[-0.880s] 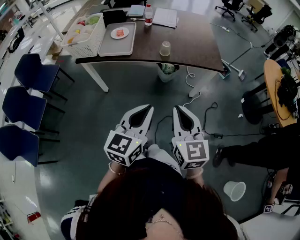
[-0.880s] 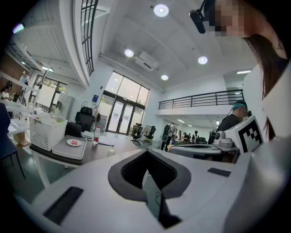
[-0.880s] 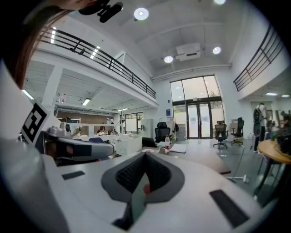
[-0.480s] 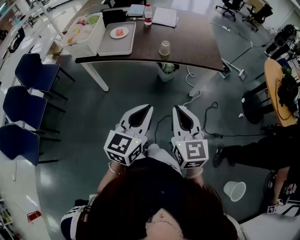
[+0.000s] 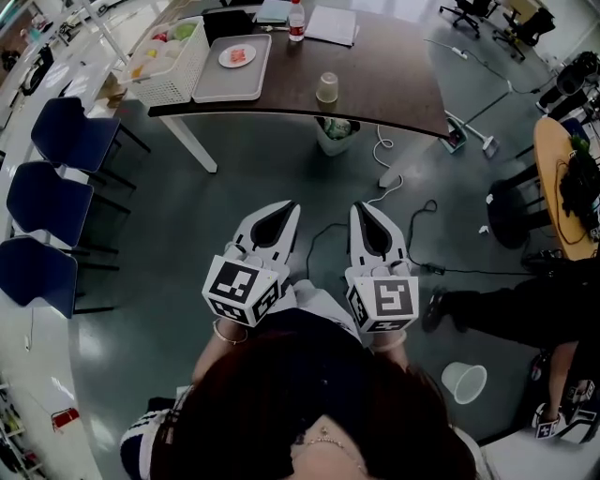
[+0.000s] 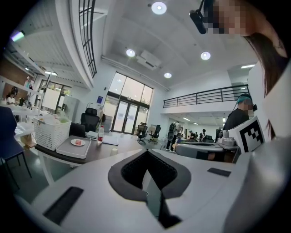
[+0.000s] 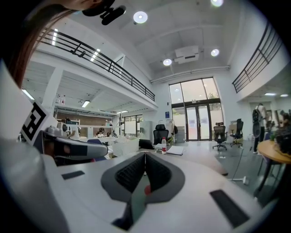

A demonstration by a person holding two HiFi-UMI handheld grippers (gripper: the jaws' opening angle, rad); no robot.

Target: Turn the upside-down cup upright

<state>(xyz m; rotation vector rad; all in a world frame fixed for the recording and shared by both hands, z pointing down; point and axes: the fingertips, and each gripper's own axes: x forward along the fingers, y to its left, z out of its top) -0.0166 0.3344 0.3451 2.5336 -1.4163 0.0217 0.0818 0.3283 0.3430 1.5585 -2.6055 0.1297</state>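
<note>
Fingers [image 6: 82, 186] of the left gripper [image 5: 281, 211] clenched, pads together, nothing between them. Right gripper [image 5: 364, 214] same: fingers [image 7: 204, 182] pressed together, gripping nothing. Both held side by side at the person's front, tips pointing about level toward the table [image 5: 394, 80].

The cup [image 5: 327, 87] sits upside-down on the table near its front edge. It is well ahead of both sets of fingertips, roughly on the line between them, and untouched.

Ahead and left of the left fingertips, on the same table, is a grey tray [image 5: 220, 84] holding a small plate [image 5: 237, 56] with a pinkish-red item on it. Further left, beside the tray, a white basket [image 5: 178, 75] holds mixed green, red and yellow items, too small to name. A bottle [image 5: 297, 17] with a red cap stands at the far edge, beyond the cup.

Under the table's front edge, just below the cup and still ahead of the fingertips, a bin [image 5: 335, 141] has green and white stuff in it.

Behind and right of the right fingers, a pale floor cup [image 5: 466, 381] shows its mouth.
</note>
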